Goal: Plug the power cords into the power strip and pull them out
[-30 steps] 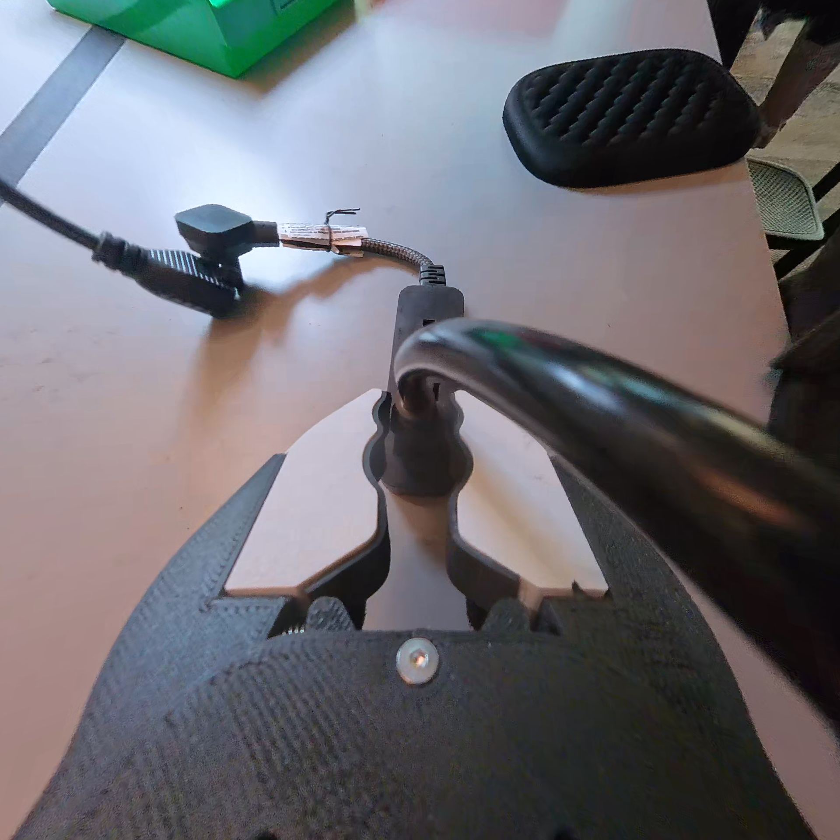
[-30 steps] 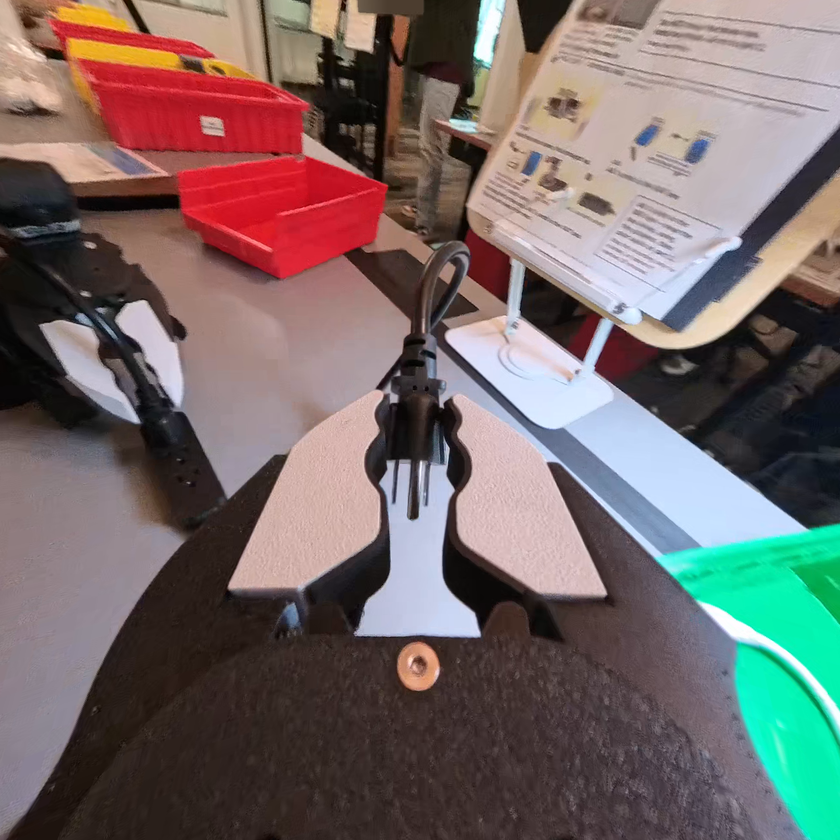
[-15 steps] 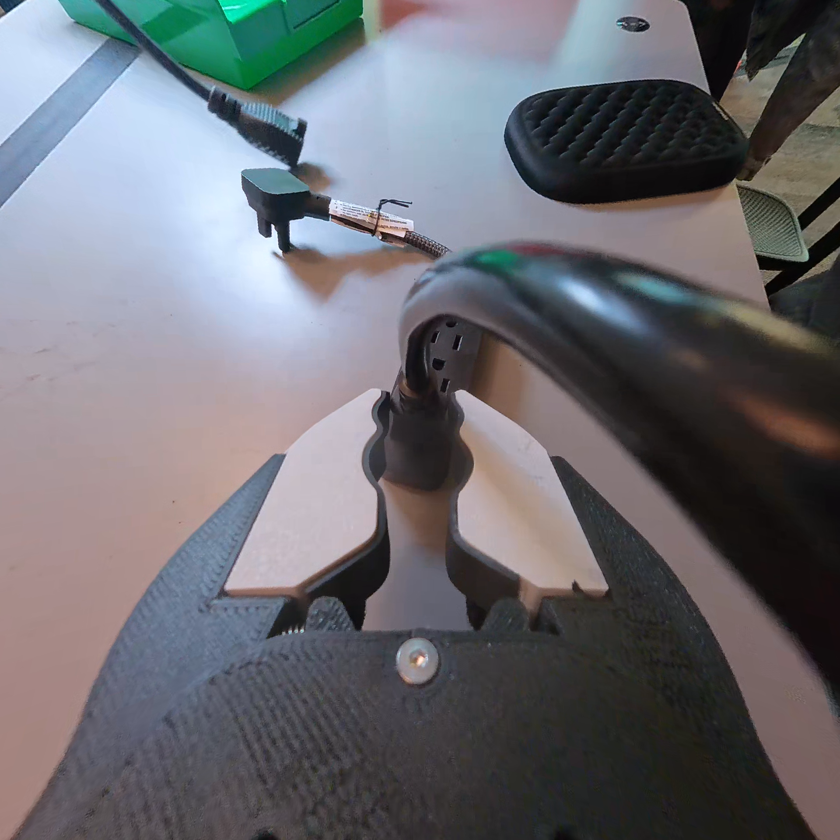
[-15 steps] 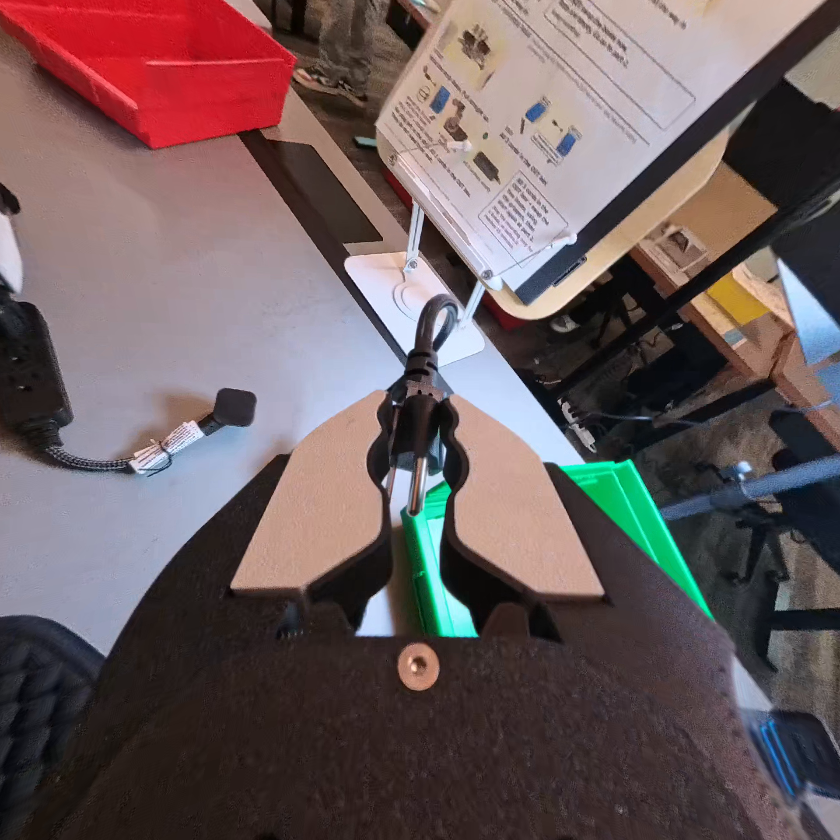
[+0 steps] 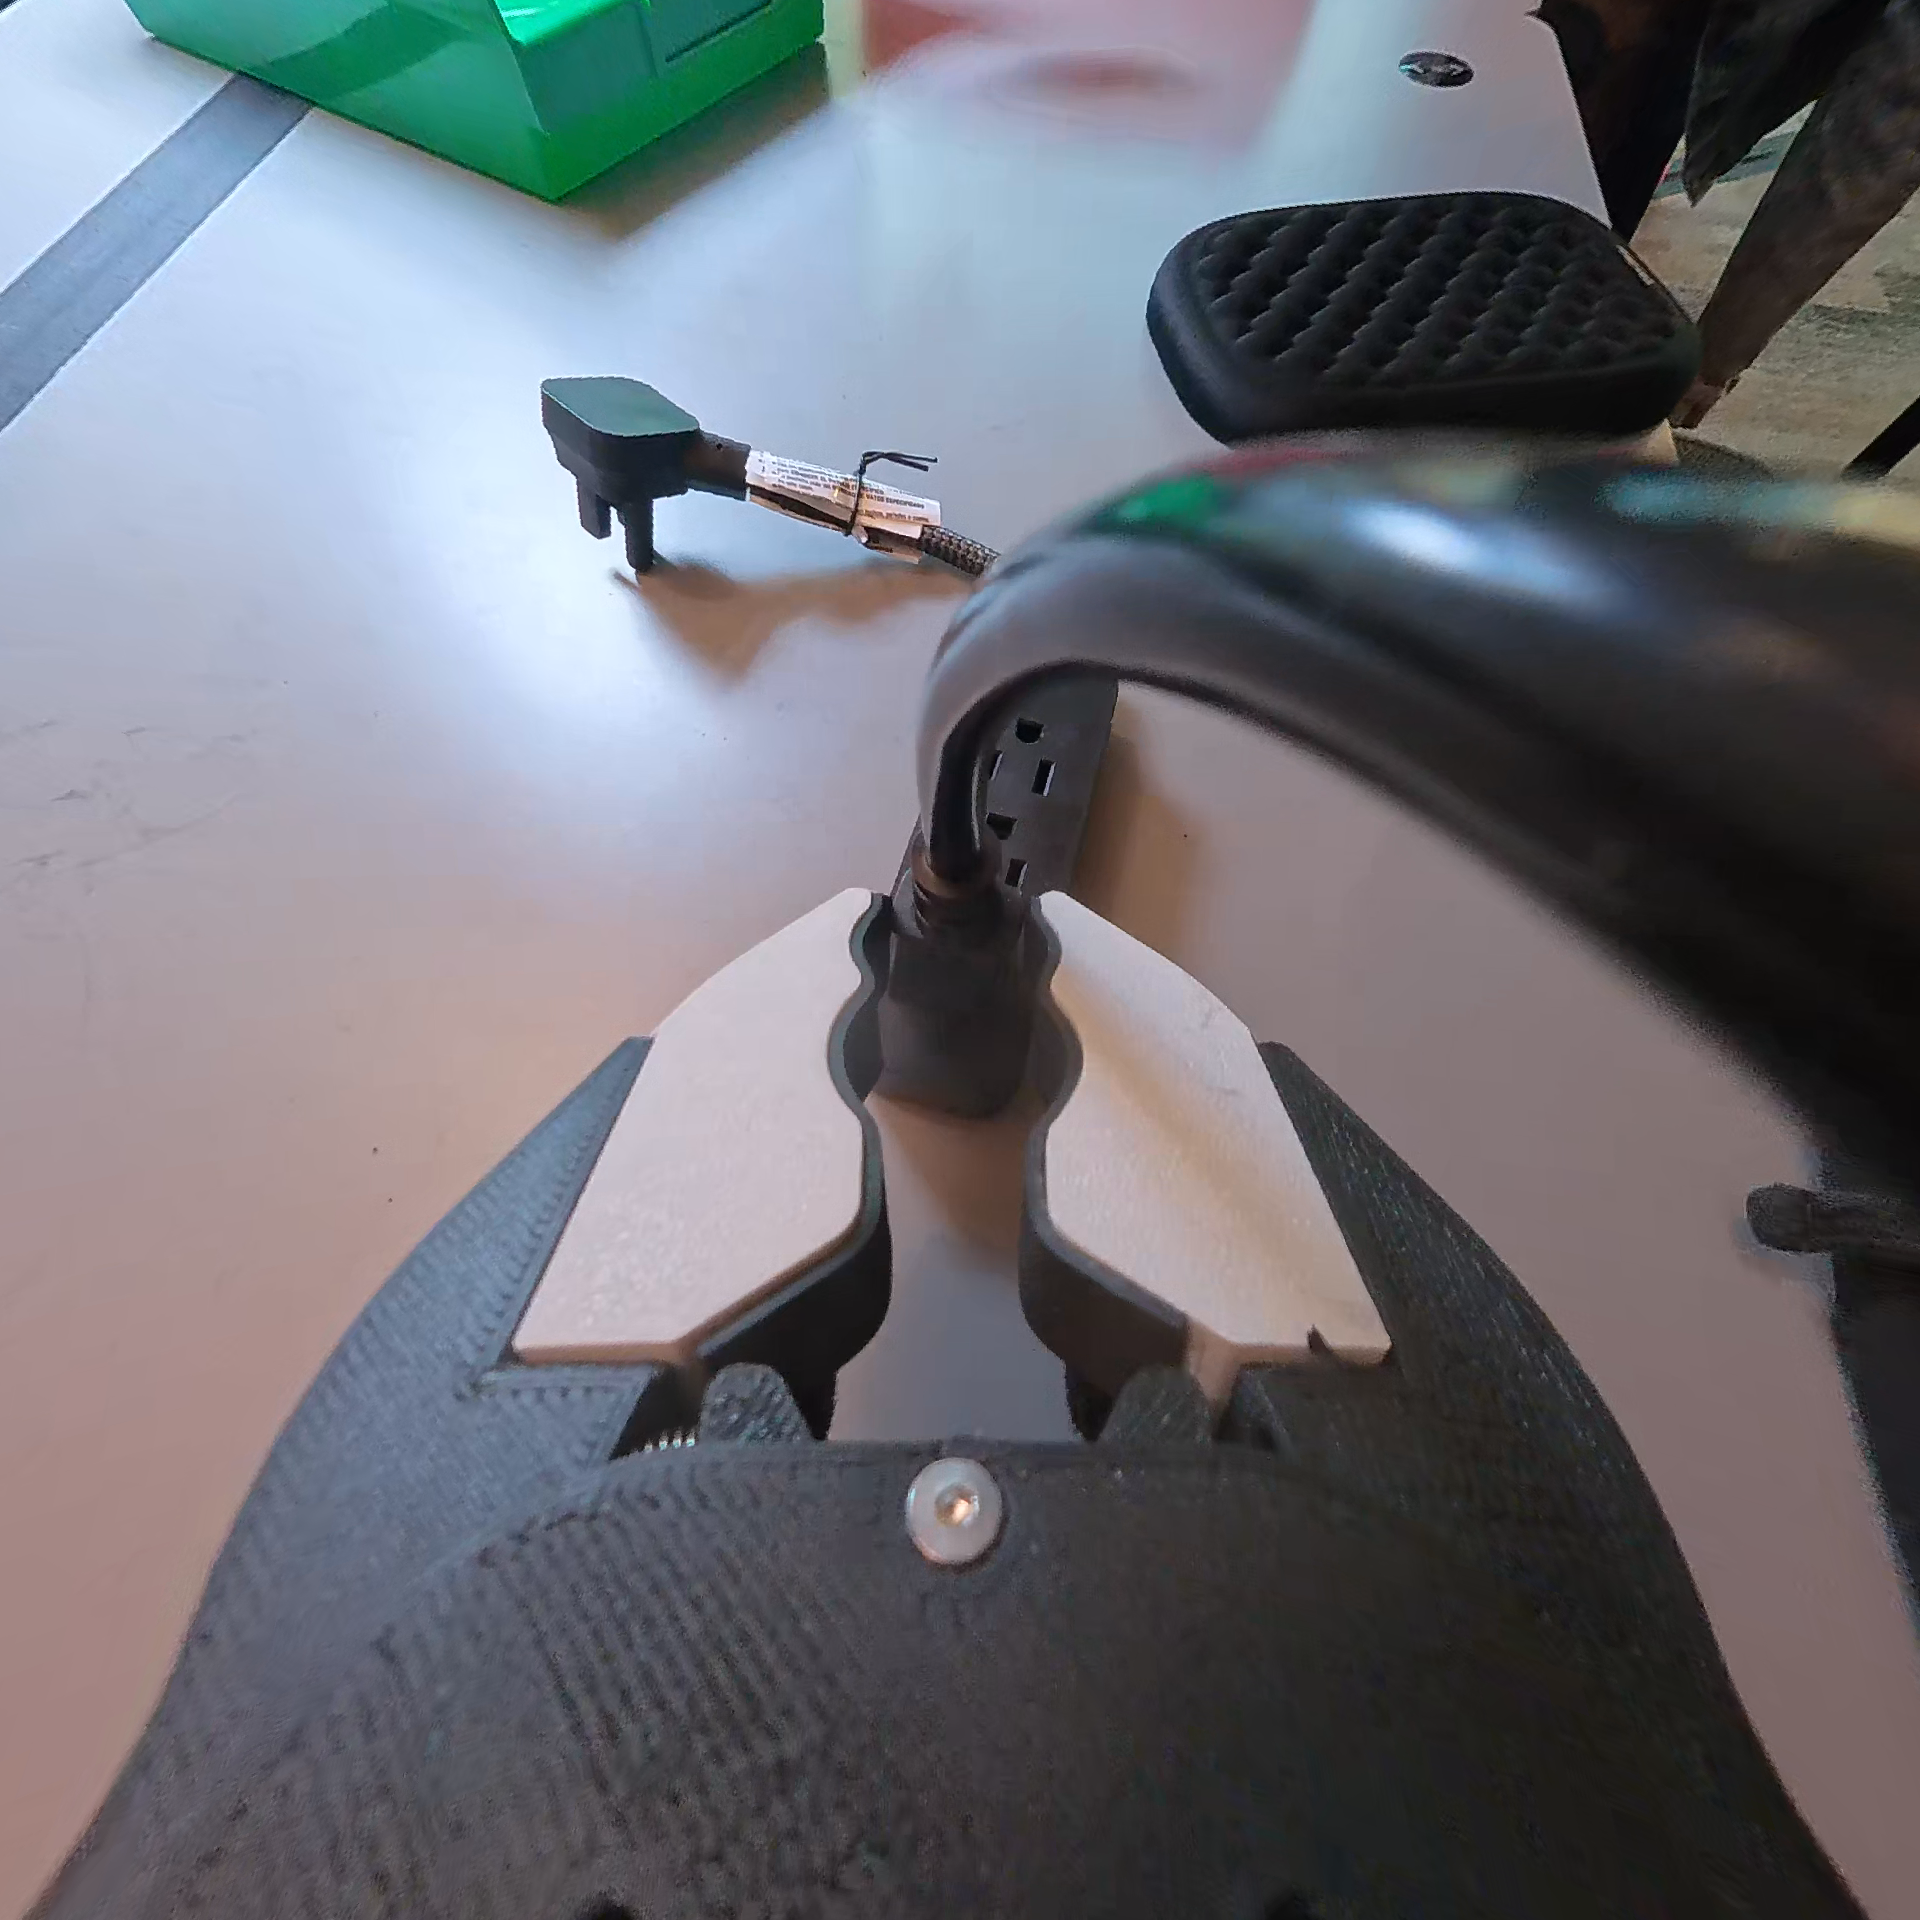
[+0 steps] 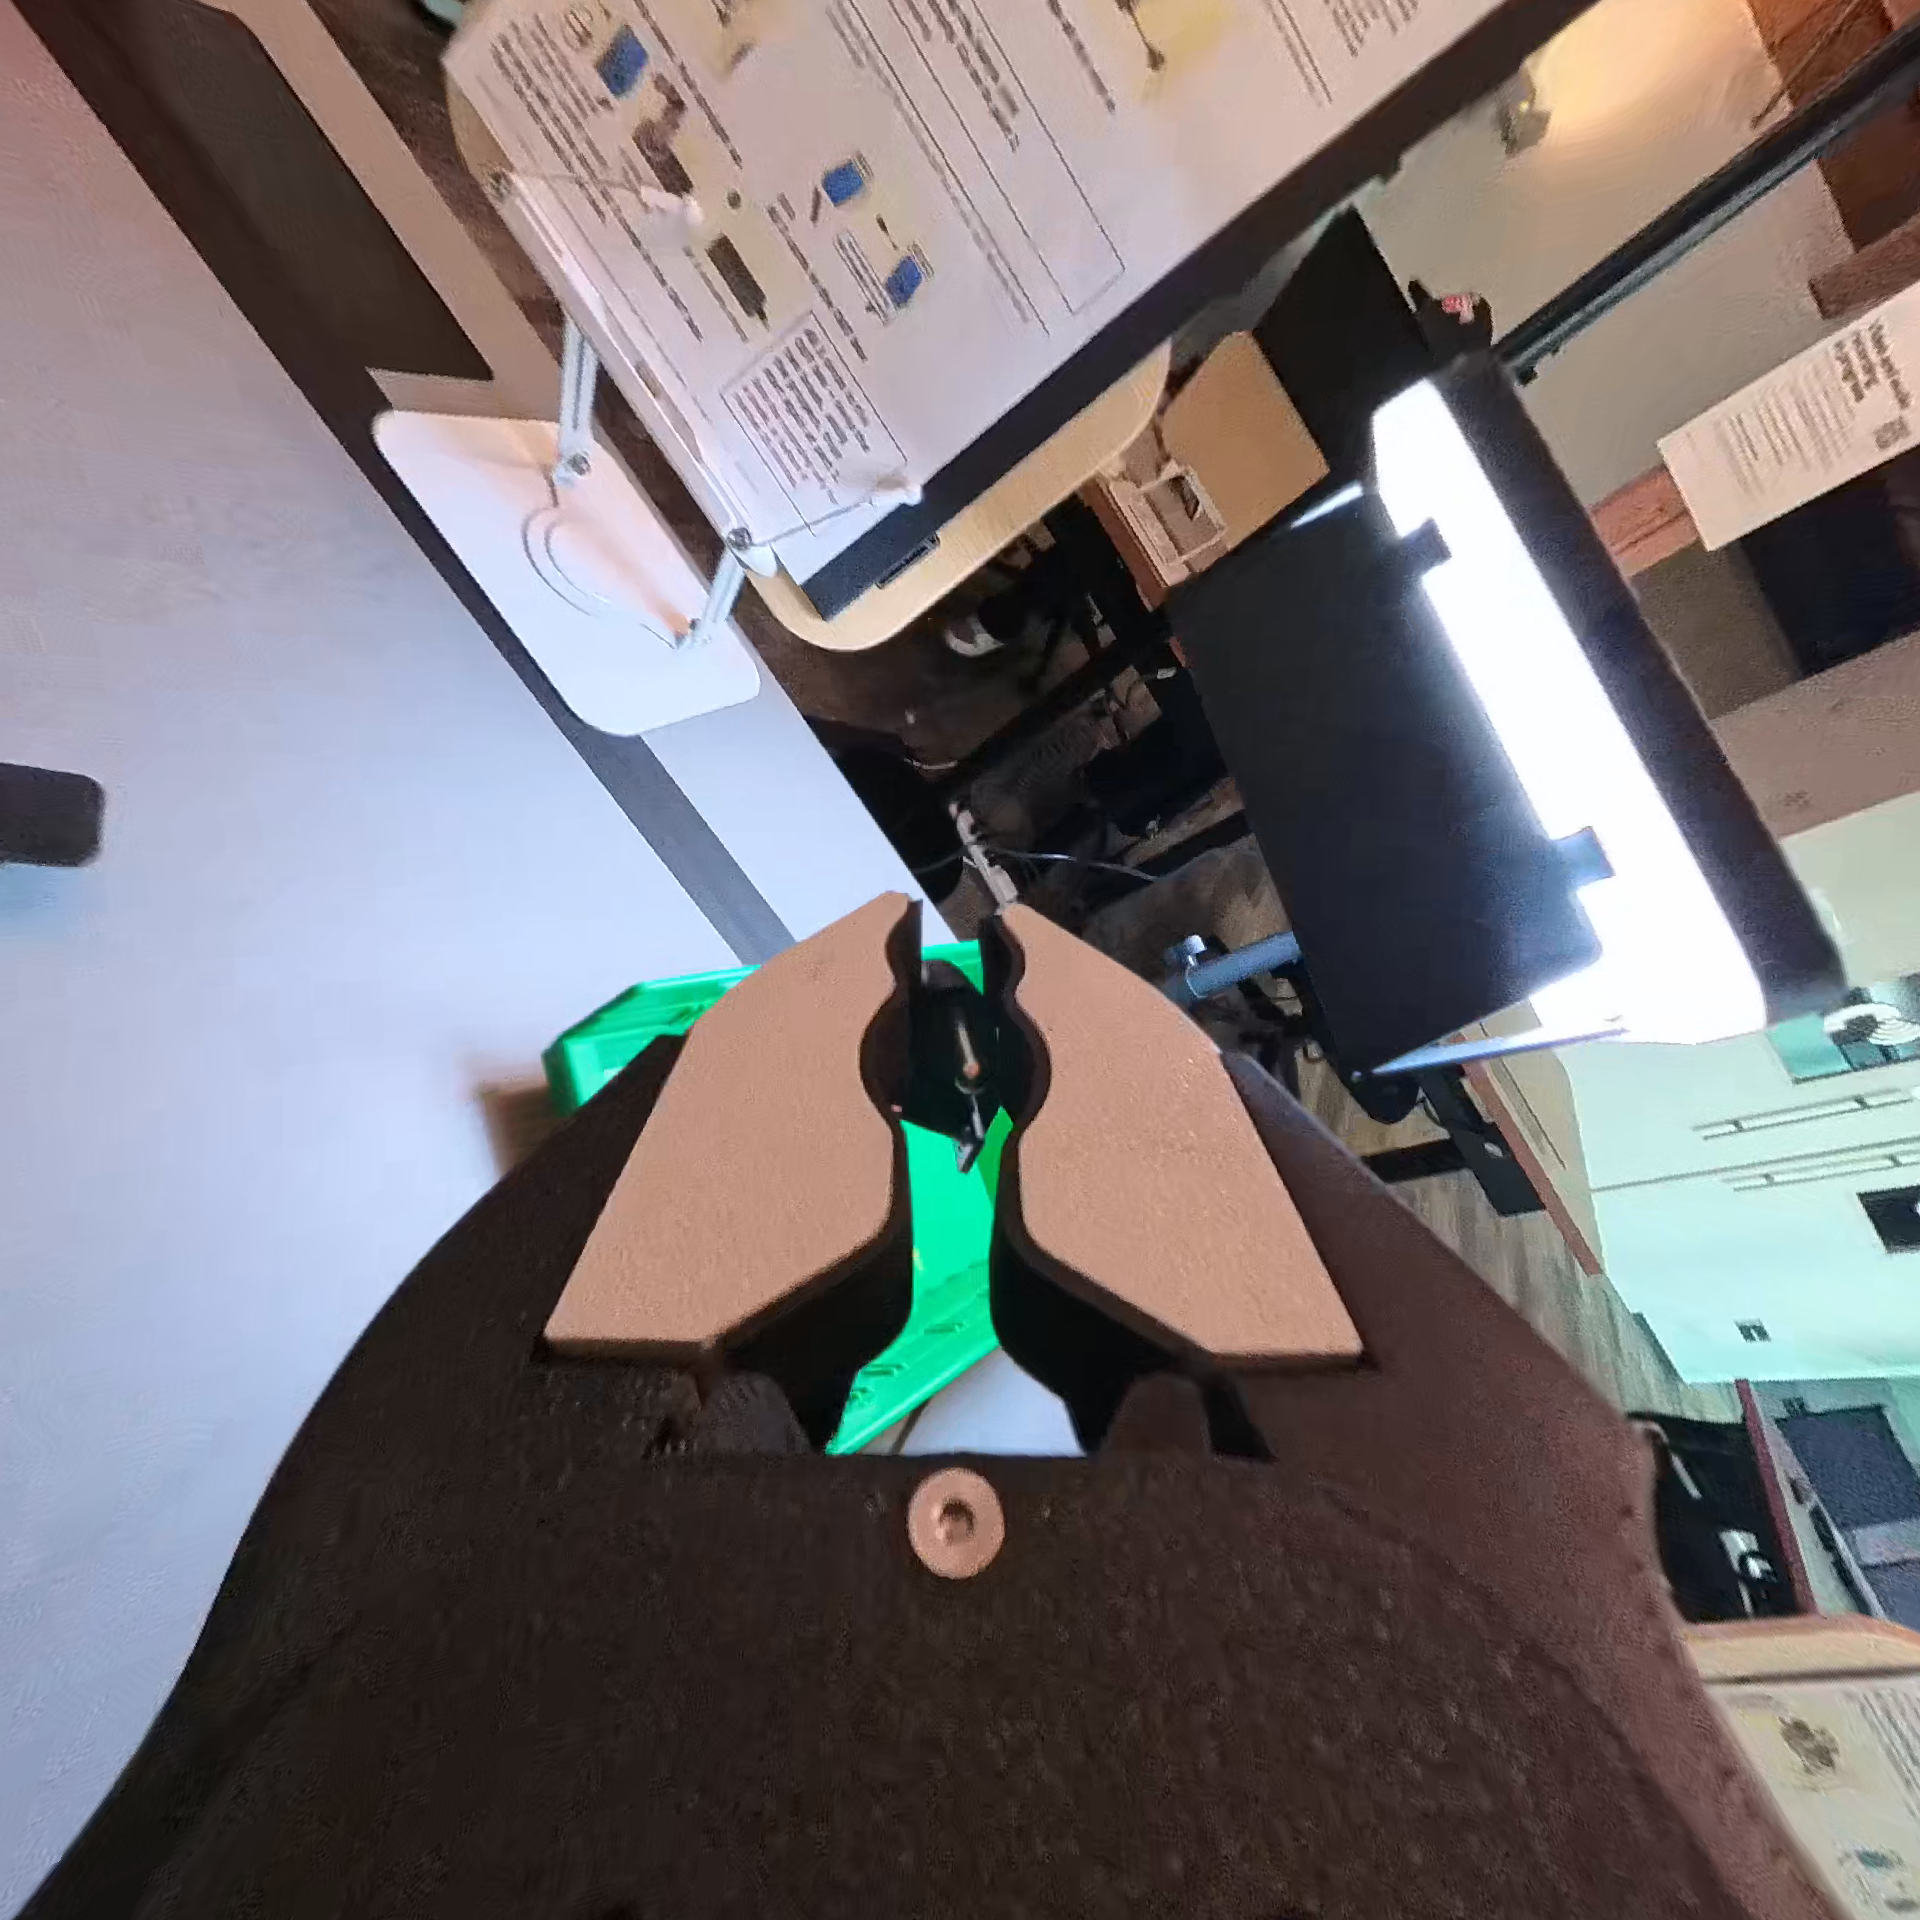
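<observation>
In the left wrist view, going from the left, a translucent green plastic bin (image 5: 488, 83) sits at the far edge of the pale grey tabletop (image 5: 312, 831), beside a dark stripe that runs along the surface. Nearer the middle lies a flat black angled plug (image 5: 618, 442), propped on its prongs, with a white paper tag and a braided grey cable (image 5: 935, 540) trailing rightward from it. At the centre, the left gripper (image 5: 956, 997), black textured plastic with pale flat pads, has its fingers drawn narrow and clamped on a black moulded cord plug (image 5: 951, 1029); that plug sits at the near end of a black power strip (image 5: 1039, 790) lying on the table, whose free sockets show just past the fingertips. Whether the plug is fully seated cannot be told. Its thick glossy black cord (image 5: 1455, 644) arches up and sweeps out to the right, blurred and close to the lens. Farther right rests a black quilted pad (image 5: 1423, 312) near the table edge. In the right wrist view, tilted steeply, a white document stand (image 6: 582, 561) with a printed sheet is at the table's edge on the left; centre, the right gripper (image 6: 956, 1039) has its tan pads closed narrowly on a black pronged plug (image 6: 956, 1049), held above the green bin (image 6: 644, 1029), with a lit panel (image 6: 1538, 748) to the right.
</observation>
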### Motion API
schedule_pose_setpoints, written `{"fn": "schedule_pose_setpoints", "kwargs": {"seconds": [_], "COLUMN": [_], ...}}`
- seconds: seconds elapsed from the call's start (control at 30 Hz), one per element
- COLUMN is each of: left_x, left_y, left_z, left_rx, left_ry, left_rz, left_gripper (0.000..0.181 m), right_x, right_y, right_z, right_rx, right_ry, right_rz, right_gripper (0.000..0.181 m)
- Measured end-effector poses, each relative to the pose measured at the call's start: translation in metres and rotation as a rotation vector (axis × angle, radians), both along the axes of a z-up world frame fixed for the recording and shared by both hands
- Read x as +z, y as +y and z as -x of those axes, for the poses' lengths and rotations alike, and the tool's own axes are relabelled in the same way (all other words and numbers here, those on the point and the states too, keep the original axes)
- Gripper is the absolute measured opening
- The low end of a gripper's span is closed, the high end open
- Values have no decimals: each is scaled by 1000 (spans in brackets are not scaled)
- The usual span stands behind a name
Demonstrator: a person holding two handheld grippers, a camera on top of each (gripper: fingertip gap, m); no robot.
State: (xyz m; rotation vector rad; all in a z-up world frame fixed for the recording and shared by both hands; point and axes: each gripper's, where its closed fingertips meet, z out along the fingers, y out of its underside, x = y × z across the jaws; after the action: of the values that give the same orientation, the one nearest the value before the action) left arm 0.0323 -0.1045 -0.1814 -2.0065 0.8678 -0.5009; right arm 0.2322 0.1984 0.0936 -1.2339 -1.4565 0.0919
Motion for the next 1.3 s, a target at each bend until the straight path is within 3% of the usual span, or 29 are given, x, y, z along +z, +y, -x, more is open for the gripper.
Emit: {"fn": "schedule_pose_setpoints", "kwargs": {"seconds": [0.13,0.27,0.33,0.53,0.63,0.8,0.93,1.07,1.13,1.2,1.3], "left_x": [-1,-1,-2,-9,-16,-17,-19,-23,-23,-23,-23], "left_y": [0,0,0,0,-3,-3,-4,-4,-5,-6,-5], "left_z": [0,0,0,1,0,1,0,-1,-1,0,2], "left_rx": [6,11,11,8,-2,-9,-24,-31,-28,-20,-16], "left_ry": [-3,-19,-28,-13,16,11,12,15,22,28,27], "left_rz": [1,8,13,36,65,72,85,96,94,88,89], "left_gripper": [24,24,25,26,33,38,40,40,40,39,39], "right_x": [8,13,-8,-148,-193,-199,-197,-233,-253,-260,-268], "right_y": [53,83,89,100,96,57,45,71,90,103,138], "right_z": [-5,-2,5,17,17,33,44,54,53,55,39], "right_rx": [-87,-104,-101,-160,-193,-119,-104,-218,-259,-279,-386], "right_ry": [29,54,35,-156,-162,16,90,-8,-90,-109,-249], "right_rz": [-57,-123,-138,22,126,375,464,629,619,622,429], "right_gripper": [10,10,10,0,4,30,33,40,25,22,21]}}
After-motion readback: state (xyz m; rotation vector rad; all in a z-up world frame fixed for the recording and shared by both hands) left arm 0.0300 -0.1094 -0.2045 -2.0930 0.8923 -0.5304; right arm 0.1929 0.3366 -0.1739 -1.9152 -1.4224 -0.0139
